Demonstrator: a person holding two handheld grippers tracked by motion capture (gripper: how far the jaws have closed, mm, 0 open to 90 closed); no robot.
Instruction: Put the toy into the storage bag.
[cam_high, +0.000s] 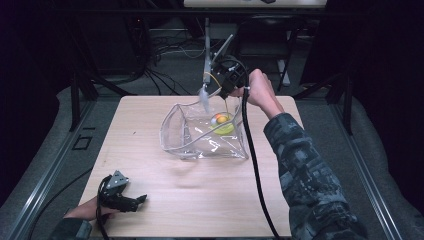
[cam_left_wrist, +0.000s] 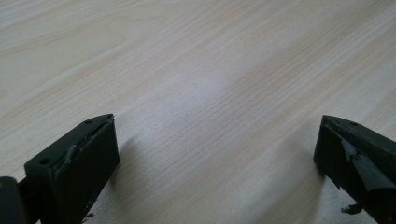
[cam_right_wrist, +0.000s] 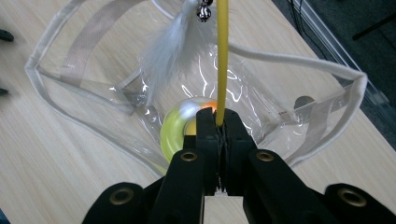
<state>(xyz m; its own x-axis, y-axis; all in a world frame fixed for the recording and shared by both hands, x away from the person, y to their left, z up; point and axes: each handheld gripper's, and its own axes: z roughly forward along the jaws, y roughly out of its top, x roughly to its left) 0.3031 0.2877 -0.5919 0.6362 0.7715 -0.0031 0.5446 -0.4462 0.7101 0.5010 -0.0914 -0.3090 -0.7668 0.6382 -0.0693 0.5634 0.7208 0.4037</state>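
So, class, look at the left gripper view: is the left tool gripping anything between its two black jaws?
No: the left tool stands open, with just the bare pale wooden table between its jaws.

The right gripper (cam_high: 226, 98) is held up over the far side of the clear bag (cam_high: 200, 135), pointing down toward its opening. The right hand (cam_high: 260, 92) grips its body from the far right, and the camouflage-sleeved forearm (cam_high: 300, 170) runs back past the bag's right side to the near edge. Its jaws are pressed together, pinching a thin yellow rod (cam_right_wrist: 222, 56).

The left gripper (cam_high: 131, 202) lies low, well clear of the bag on its near left, tips turned toward the right. Its jaws stand wide apart with nothing between them. The left hand (cam_high: 87, 209) holds it from behind.
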